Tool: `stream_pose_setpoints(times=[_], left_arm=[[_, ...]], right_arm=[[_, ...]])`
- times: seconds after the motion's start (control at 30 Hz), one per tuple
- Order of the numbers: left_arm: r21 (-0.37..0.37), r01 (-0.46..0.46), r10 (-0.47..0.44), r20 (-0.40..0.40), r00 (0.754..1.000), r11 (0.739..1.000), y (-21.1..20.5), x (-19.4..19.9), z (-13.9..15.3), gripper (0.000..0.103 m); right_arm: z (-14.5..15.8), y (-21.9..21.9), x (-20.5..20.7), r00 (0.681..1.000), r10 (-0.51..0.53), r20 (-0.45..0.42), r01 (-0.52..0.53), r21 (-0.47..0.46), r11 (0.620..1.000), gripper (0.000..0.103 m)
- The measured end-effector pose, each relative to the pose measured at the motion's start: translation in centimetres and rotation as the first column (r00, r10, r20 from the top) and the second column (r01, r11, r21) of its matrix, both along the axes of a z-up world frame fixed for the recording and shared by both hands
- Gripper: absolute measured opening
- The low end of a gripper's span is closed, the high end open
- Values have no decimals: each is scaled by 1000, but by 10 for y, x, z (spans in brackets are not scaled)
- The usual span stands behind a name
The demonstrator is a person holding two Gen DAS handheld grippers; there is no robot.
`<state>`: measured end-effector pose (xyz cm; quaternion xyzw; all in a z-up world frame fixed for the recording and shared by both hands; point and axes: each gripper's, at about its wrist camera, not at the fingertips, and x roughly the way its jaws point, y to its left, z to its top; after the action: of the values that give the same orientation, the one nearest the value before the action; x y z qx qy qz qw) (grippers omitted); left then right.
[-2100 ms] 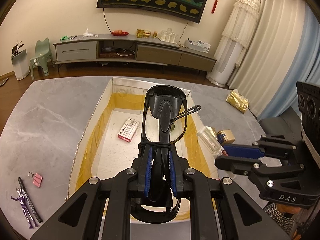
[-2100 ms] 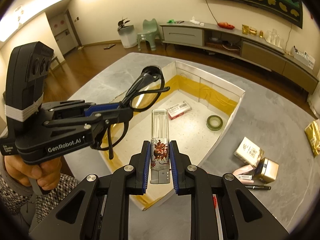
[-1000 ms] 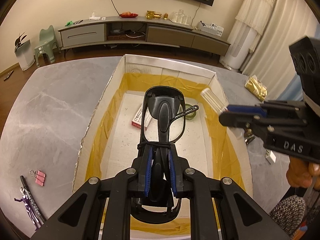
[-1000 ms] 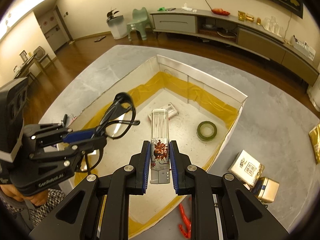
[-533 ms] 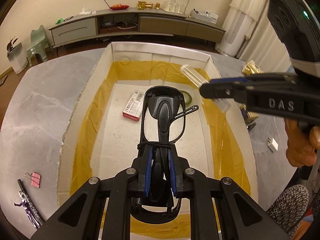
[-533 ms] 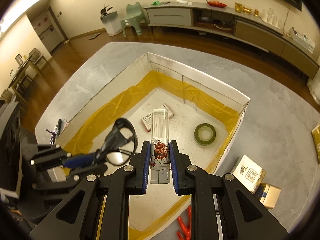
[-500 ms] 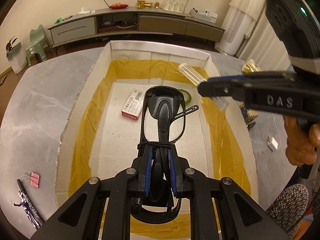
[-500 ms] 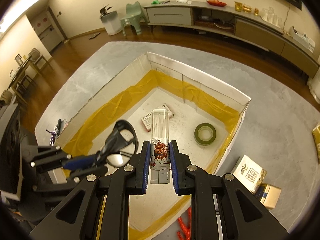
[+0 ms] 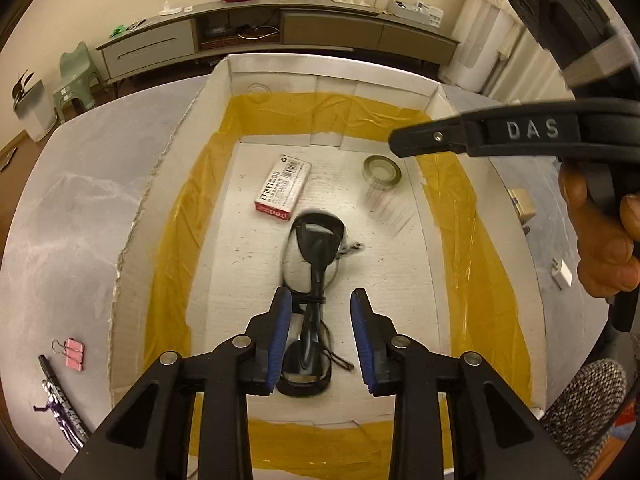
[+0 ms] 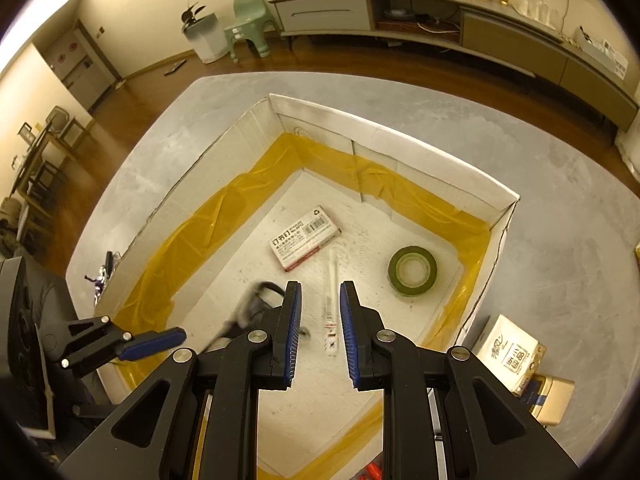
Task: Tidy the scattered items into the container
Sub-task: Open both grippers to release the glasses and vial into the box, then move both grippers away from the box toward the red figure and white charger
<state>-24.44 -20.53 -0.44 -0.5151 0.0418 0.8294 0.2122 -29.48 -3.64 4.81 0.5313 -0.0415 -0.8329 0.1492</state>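
Observation:
A white cardboard box [image 9: 328, 66] lined with yellow tape sits on the grey table. My left gripper [image 9: 319, 300] is open above its near half. Black glasses [image 9: 314, 248], blurred, are below its fingertips over the box floor. My right gripper [image 10: 320, 292] is also open over the box. A clear tube [image 10: 331, 312] with a printed label, blurred, shows between and below its fingers. In the left wrist view the tube [image 9: 384, 204] is a faint smear near a green tape roll [image 9: 382, 168]. A red-edged staple box [image 9: 283, 188] lies on the box floor.
Pink binder clips [image 9: 74, 354], a pen and a purple figure [image 9: 60, 404] lie on the table left of the box. A tissue pack [image 10: 512, 354] and a gold box [image 10: 554, 396] sit right of it. A hand [image 9: 600, 232] holds the right gripper.
Both grippers have opened. The glasses have left the left gripper and the tube has left the right gripper; both are now lower, blurred, inside the box.

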Motion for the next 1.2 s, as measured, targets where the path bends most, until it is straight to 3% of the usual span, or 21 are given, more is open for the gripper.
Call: stream_pose_setpoints(times=[0.3,0.7,1.2], left_arm=[[48,-47,48,-14,999,998,-24,-4,11,32],[48,-41,43,-27,999,998,-28,12,20,32],[32,-34,35,-61,997,999,-23,46,46,32]], right_arm=[[-2,-10,20,999,40,7,-40,-19,999,22],[0,-24,49,996,91,1,-91,-38,995,22],[29,-23,114,988,120,-96,-129,-98,987,22]])
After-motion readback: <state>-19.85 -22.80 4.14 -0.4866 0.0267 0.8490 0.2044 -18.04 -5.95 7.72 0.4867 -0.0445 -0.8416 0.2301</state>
